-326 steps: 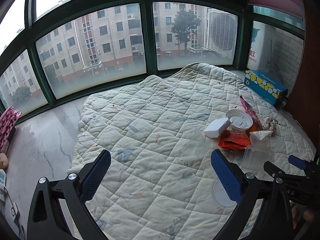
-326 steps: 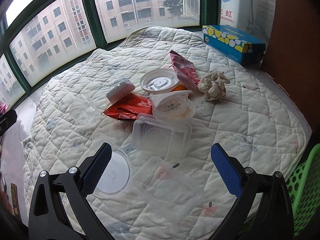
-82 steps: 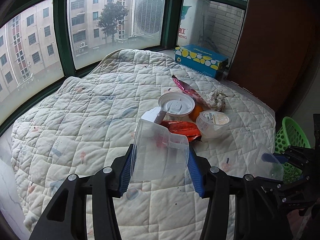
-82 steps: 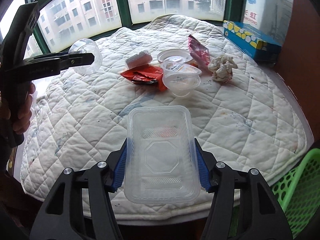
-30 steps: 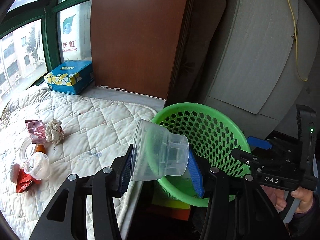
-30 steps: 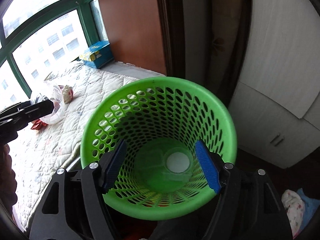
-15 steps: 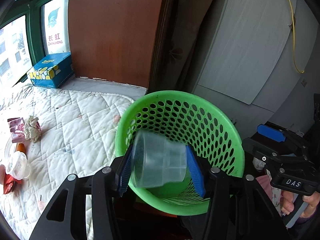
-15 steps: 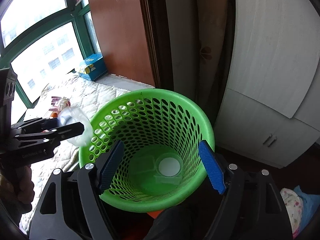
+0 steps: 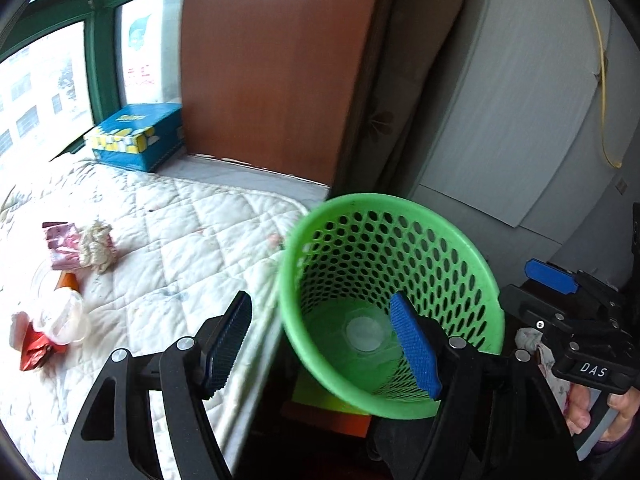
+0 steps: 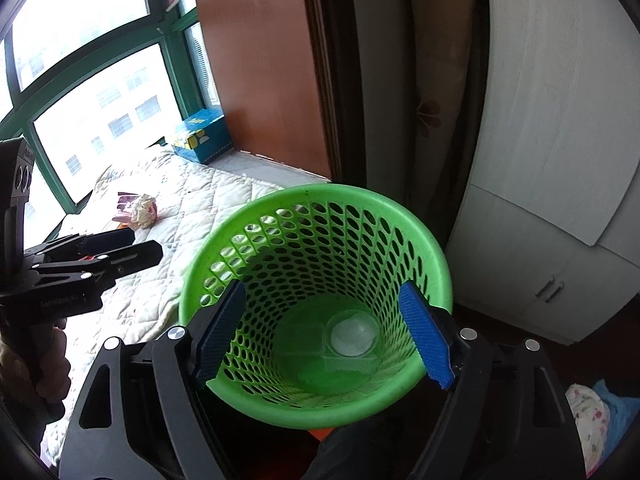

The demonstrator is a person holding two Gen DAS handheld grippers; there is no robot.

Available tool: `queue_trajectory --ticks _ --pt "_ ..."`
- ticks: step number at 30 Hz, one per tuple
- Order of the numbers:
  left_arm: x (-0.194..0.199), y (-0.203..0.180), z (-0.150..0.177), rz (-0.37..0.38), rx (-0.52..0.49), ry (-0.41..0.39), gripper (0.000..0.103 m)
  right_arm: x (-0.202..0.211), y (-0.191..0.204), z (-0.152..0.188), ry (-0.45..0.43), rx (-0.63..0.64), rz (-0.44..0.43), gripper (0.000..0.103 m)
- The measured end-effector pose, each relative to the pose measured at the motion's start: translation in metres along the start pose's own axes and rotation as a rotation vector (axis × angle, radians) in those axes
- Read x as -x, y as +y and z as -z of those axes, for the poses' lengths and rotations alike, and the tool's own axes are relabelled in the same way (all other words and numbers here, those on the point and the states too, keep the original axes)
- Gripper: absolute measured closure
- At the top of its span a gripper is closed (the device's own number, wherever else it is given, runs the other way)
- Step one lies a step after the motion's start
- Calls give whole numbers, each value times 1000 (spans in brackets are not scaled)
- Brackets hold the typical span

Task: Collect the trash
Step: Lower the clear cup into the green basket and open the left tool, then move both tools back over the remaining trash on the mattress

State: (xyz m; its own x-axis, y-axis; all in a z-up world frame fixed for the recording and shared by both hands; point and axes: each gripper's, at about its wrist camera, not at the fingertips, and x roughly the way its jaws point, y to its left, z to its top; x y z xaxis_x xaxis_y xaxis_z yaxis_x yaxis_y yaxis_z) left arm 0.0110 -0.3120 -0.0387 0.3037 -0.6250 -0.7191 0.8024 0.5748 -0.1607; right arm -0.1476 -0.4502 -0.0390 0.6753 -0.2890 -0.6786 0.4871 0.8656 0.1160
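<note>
The left tool (image 9: 326,342) has let its clear cup drop into the green basket (image 9: 460,240); both it and the right tool (image 10: 324,334) gape empty, wrappers (image 9: 60,246) remaining on the bed (image 9: 180,220).

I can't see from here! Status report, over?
Left gripper open, empty. Right gripper open, empty. Clear containers in green basket. Nothing blocking.

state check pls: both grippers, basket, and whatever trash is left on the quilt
left gripper: open, empty, at the basket rim
right gripper: open, empty, over the basket
green basket: upright, clear plastic pieces at the bottom
crumpled paper ball: lying on the quilt
pink wrapper: on the quilt, touching the paper ball
clear lidded cup: on the quilt
red wrapper: on the quilt, beside the cup
blue box: closed
</note>
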Motion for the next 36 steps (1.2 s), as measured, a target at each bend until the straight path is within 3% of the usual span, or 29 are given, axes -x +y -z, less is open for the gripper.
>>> queue_trajectory --ticks 11,13,19,23,30,36 --pt "33 85 17 -163 129 -26 34 -11 39 -12 1 73 -61 19" --pt "39 105 20 -197 161 -31 27 -14 48 -14 7 86 -76 19" --pt "62 164 30 -288 243 -45 26 -25 78 -20 25 136 -116 19" --pt "71 206 36 -333 301 -42 19 -32 100 -22 36 169 -142 18" --pt "76 275 49 -362 372 -11 17 -46 140 -26 59 218 -188 18" --pt "65 325 60 -323 414 39 13 -65 178 -30 83 263 -220 18"
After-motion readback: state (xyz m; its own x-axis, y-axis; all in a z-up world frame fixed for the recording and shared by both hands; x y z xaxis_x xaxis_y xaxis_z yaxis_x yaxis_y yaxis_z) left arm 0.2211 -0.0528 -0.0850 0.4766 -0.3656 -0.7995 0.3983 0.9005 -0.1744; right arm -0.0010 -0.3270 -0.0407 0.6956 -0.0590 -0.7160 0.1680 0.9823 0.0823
